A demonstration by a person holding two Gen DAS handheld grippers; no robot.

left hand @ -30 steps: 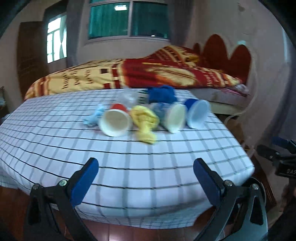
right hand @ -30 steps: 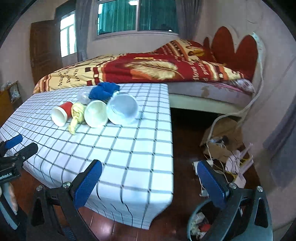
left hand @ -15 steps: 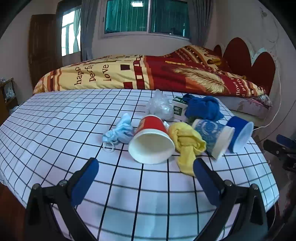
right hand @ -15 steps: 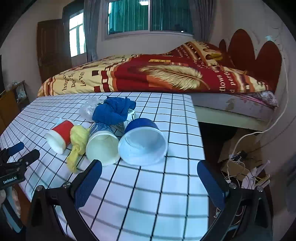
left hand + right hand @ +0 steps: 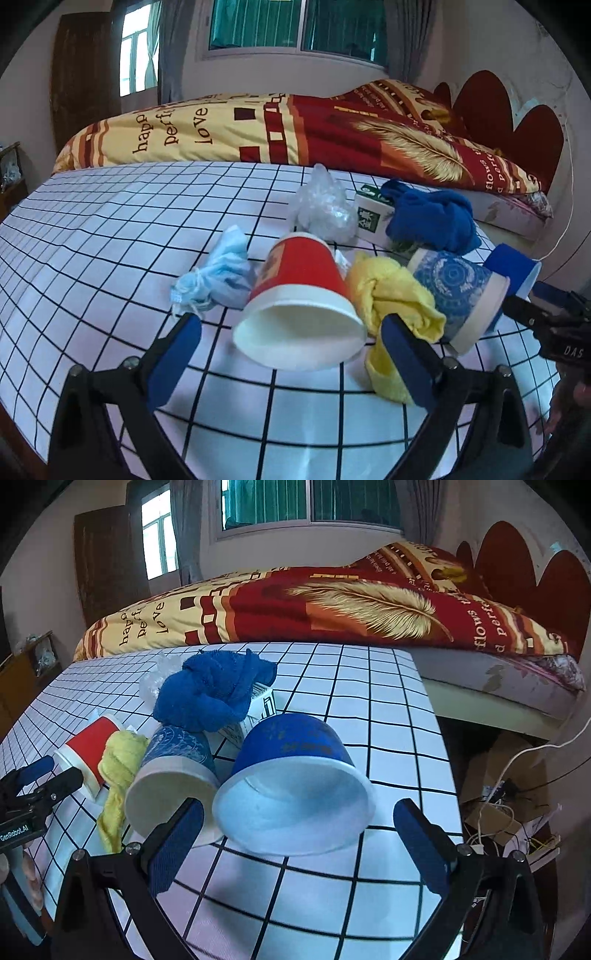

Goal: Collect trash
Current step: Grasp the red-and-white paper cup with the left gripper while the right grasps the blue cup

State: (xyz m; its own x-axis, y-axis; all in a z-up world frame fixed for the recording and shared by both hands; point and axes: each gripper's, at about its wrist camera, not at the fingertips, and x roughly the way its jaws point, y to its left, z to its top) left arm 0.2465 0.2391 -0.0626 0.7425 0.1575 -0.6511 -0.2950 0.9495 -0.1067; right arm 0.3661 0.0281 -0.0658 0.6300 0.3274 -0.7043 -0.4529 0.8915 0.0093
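Note:
Trash lies in a row on a white checked table (image 5: 110, 240). A red paper cup (image 5: 299, 273) lies on its side, mouth towards me. My left gripper (image 5: 291, 332) straddles its rim; the jaws are closing and the pads stand clear of it. Beside it lie a light blue face mask (image 5: 218, 277), a yellow cloth (image 5: 391, 295) and a patterned blue cup (image 5: 454, 291). My right gripper (image 5: 297, 808) is open around the rim of a plain blue cup (image 5: 295, 746), not touching. Behind are a blue cloth (image 5: 214, 690), a small carton (image 5: 369, 218) and crumpled clear plastic (image 5: 325, 210).
A bed with a red and yellow blanket (image 5: 295, 129) stands just behind the table. The table's right edge (image 5: 439, 738) drops to a floor with cables and cardboard (image 5: 509, 801). A wooden cabinet (image 5: 26, 675) stands at the far left.
Both grippers have come forward and down to the trash row, so the cups now sit between their fingers. The left fingers have drawn slightly closer together.

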